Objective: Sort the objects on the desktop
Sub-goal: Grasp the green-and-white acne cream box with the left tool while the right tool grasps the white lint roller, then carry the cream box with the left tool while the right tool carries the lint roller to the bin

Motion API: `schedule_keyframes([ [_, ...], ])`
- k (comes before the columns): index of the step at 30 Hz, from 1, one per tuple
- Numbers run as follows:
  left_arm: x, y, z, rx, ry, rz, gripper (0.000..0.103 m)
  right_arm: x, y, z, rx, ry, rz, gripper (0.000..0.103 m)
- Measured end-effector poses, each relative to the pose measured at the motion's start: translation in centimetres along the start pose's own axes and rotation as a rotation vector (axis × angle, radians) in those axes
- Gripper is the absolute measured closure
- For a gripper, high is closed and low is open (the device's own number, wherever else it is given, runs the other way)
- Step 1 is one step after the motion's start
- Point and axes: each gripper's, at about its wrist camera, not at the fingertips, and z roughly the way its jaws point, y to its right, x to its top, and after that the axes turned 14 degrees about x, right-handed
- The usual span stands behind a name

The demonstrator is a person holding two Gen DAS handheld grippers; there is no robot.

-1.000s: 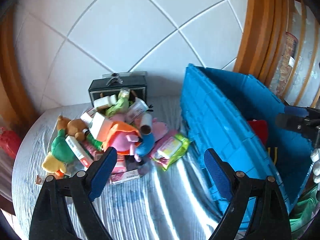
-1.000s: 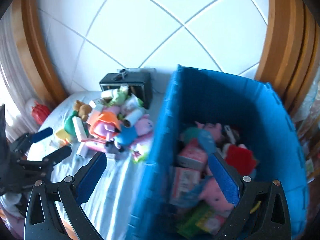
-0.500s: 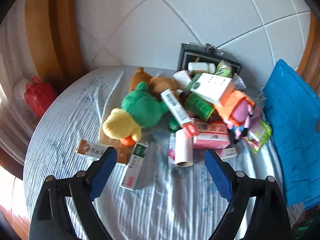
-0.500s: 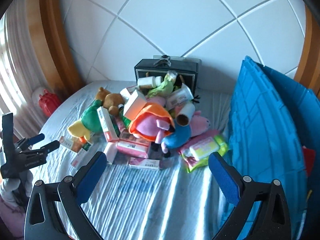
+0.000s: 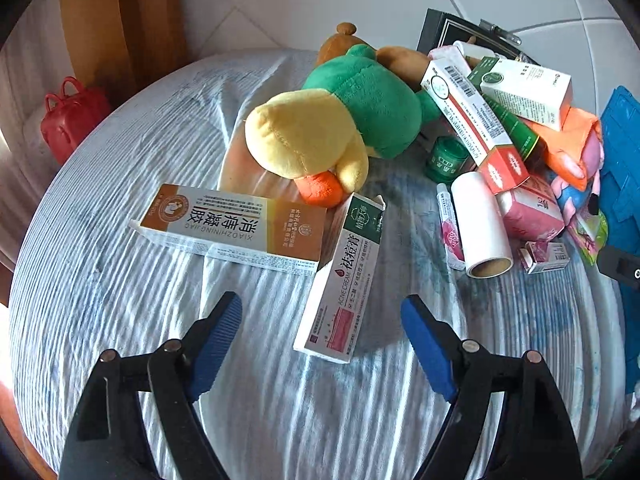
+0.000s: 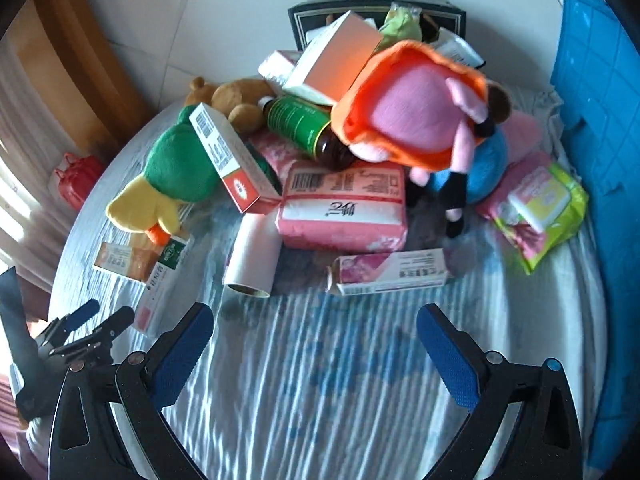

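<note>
Left tool (image 5: 322, 316) wide open, empty, w/ acne cream box (image 5: 340, 280) between tips; duck plush (image 5: 316, 136) behind. Right tool (image 6: 316, 330) open, empty, pink box (image 6: 390, 272) ahead.

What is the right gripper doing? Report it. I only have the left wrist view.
Observer: The right gripper is open and empty. It hovers over bare tablecloth, just short of a long pink carton that lies flat.
Operator: Tell me what sits just beyond that carton.
Observer: A pink tissue pack, lying flat with its barcode panel facing up.
Operator: Name what lies nearest the blue bin.
Observer: A green wet-wipes pack lies flat on the cloth, close to the blue bin wall. I cannot tell whether they touch.
</note>
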Motion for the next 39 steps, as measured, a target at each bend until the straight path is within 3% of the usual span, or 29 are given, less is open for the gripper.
schedule_keyframes([
  [6,1.1,2.5,3.2,-0.019,-0.051,0.062,0.051,1.5,-1.2,4.6,0.001,-0.052,0.037,0.0],
  [7,1.3,3.0,3.7,-0.022,-0.059,0.075,0.054,1.8,-1.3,5.3,0.0,-0.062,0.046,0.005],
  [8,1.5,3.4,4.2,-0.022,-0.07,0.084,0.055,2.0,-1.4,5.9,-0.002,-0.07,0.053,0.008],
  [10,1.7,3.9,5.2,-0.022,-0.09,0.094,0.056,2.3,-1.5,7.2,-0.008,-0.093,0.059,0.025],
  [17,2.7,5.1,5.7,-0.022,-0.075,0.129,0.057,2.8,-1.6,10.6,-0.036,-0.135,0.109,0.04],
  [18,2.8,5.1,5.7,-0.024,-0.074,0.127,0.064,2.9,-1.7,11.0,-0.042,-0.135,0.107,0.046],
  [19,2.8,5.1,5.7,-0.033,-0.079,0.12,0.064,3.1,-1.8,11.3,-0.04,-0.138,0.104,0.054],
  [21,2.7,5.1,5.5,-0.057,-0.086,0.106,0.064,3.2,-2.1,11.7,-0.043,-0.142,0.098,0.056],
  [24,2.1,5.2,4.6,-0.065,-0.074,0.105,0.065,2.6,-3.1,11.2,-0.068,-0.153,0.041,0.057],
  [30,0.9,5.3,0.8,-0.09,-0.029,0.08,0.065,-0.5,-3.5,8.0,-0.029,-0.161,0.032,0.057],
  [39,-0.3,5.2,-5.6,-0.129,0.063,0.077,0.065,-4.2,-3.9,0.6,0.004,-0.078,-0.01,0.059],
])
